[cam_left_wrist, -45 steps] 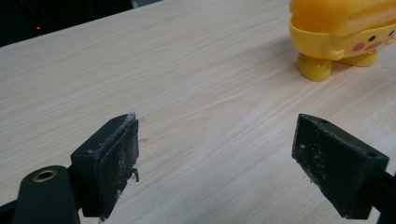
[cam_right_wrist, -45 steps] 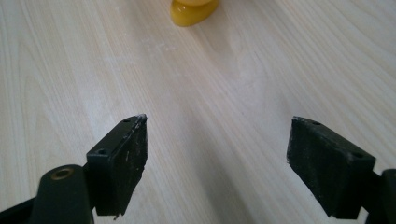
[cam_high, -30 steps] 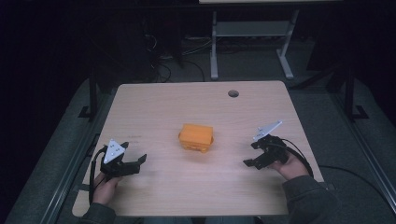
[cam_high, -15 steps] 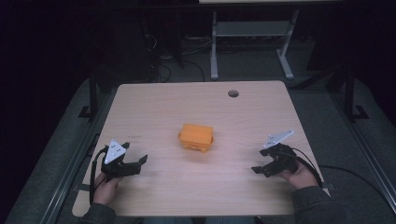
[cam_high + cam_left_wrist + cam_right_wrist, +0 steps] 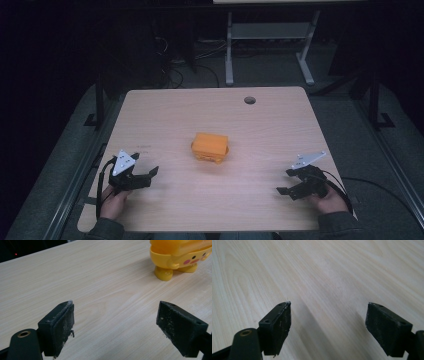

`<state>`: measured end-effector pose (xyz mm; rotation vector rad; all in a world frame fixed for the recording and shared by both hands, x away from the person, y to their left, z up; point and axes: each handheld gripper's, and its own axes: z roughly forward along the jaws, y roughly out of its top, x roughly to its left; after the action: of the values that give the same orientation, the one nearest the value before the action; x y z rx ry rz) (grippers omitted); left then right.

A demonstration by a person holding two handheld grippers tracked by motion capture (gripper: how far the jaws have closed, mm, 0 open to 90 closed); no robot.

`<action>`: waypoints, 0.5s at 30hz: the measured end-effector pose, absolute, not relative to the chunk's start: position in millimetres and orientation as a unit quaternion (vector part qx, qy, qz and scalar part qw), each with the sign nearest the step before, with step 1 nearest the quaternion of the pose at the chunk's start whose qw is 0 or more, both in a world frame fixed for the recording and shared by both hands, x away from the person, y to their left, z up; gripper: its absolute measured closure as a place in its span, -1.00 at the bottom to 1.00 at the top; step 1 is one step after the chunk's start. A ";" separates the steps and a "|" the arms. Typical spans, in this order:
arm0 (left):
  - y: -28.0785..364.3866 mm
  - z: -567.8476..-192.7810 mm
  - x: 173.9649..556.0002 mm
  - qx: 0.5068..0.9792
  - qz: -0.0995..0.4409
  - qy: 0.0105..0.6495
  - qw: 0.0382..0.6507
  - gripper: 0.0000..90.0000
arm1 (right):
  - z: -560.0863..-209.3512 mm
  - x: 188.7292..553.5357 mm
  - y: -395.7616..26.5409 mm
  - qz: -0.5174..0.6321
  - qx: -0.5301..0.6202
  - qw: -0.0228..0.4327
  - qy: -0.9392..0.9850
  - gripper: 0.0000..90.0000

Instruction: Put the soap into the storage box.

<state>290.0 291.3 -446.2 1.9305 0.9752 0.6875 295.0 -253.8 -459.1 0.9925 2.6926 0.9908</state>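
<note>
An orange-yellow toy figure [image 5: 210, 146] with a cartoon face stands near the middle of the wooden table [image 5: 175, 110]. In the left gripper view the toy [image 5: 175, 257] rises at the top right, well beyond the jaws. My left gripper [image 5: 148, 176] rests at the near left of the table, open and holding nothing [image 5: 115, 315]. At the near right, my right gripper [image 5: 283, 182] is open as well, with bare wood between its jaws [image 5: 328, 315]. Both grippers point inward toward the table's middle, each some way from the toy.
A round cable hole [image 5: 249, 100] sits near the table's far edge. Behind the table stands a grey metal frame [image 5: 270, 40] on a dark floor with cables. A black cable [image 5: 370, 182] trails off the right gripper past the table's right edge.
My right gripper has drawn back toward the near edge of the table and slightly to the right. The left gripper and the toy have stayed where they were.
</note>
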 end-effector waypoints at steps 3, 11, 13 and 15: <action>290.9 -446.3 290.1 0.771 0.273 0.390 0.422 -0.69 | -461.7 289.8 -258.1 0.327 0.328 0.058 0.884 -0.56; 290.5 -445.9 289.4 0.773 0.273 0.388 0.421 -0.69 | -466.6 265.7 -266.4 0.346 0.344 0.087 0.868 -0.55; 290.5 -445.8 289.3 0.773 0.273 0.388 0.422 -0.69 | -467.4 259.2 -268.3 0.350 0.350 0.092 0.864 -0.55; 290.3 -445.7 289.2 0.772 0.274 0.388 0.423 -0.69 | -467.9 254.8 -270.9 0.354 0.352 0.094 0.861 -0.56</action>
<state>289.2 290.3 -445.7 1.9319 0.9721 0.6858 254.8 -270.9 -467.9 1.0448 2.5553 1.0488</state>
